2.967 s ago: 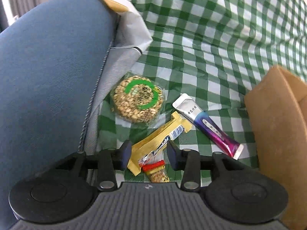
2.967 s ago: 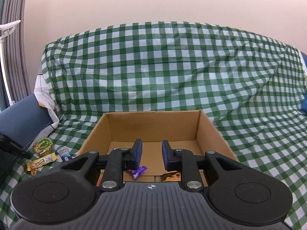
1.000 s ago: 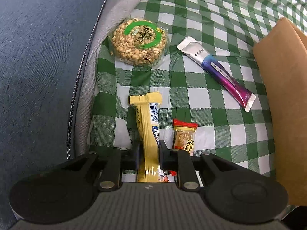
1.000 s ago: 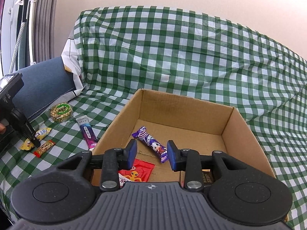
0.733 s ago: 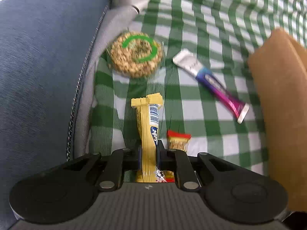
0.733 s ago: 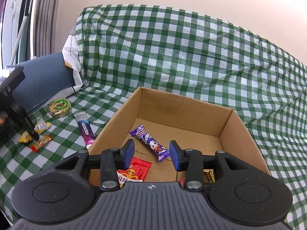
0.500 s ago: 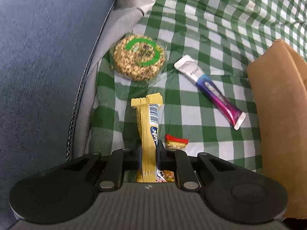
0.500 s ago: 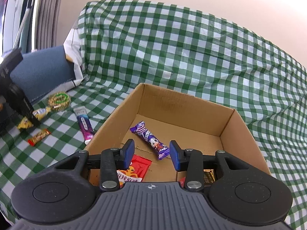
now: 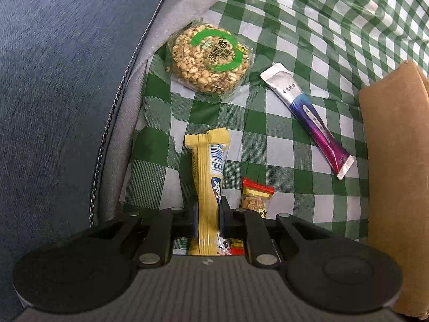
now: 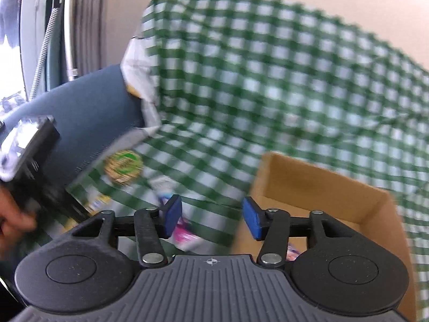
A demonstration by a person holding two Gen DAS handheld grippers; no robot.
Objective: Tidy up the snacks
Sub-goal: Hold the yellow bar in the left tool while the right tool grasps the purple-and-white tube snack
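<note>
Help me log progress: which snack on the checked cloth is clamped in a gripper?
The yellow wafer bar, pinched in the left gripper. The round puffed-grain cake, purple stick sachet and small red-topped packet lie free.

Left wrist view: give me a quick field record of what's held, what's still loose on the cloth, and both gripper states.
left gripper: shut on the yellow wafer bar
right gripper: open, nothing between the jaws, which have just been opening
loose on checked cloth: round puffed-grain cake, silver-purple stick sachet, small red-topped peanut pack
peanut pack position: just right of the held bar, partly hidden by the gripper
cardboard box: at the right edge; its inside is not visible in the left wrist view
right wrist view: motion-blurred
</note>
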